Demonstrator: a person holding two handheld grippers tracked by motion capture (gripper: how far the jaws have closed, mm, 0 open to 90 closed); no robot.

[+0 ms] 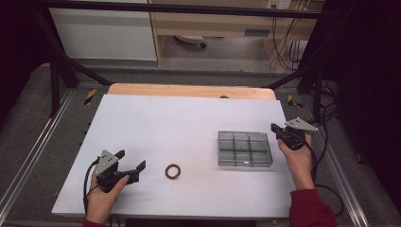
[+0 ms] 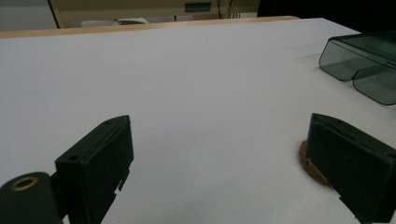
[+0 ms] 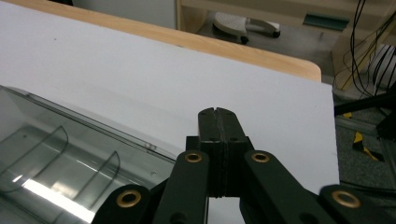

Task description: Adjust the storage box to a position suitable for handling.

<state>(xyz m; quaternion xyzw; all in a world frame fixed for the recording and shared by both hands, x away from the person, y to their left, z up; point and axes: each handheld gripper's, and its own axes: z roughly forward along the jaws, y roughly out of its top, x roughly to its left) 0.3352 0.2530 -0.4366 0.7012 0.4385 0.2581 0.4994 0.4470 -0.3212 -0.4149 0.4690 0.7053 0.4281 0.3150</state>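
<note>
On the white worktop (image 1: 156, 123), the ring (image 1: 173, 171) is lying just right of the left gripper (image 1: 131, 166), jaws apart; the right gripper (image 1: 279, 130), jaws together, is hovering beside the tray (image 1: 245, 162).

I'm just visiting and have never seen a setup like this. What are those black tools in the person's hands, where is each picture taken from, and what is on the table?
A person holds a hand-operated gripper in each hand. The high view looks down on the white table; the other two pictures come from cameras riding on the grippers.

The left gripper has its jaws wide open and holds nothing. Just beside it lies a small brown ring, which peeks out behind one jaw in the left gripper view.

The right gripper is shut, its jaws pressed together on nothing. It sits by the far right corner of a clear plastic box with compartments, which looks empty.
</note>
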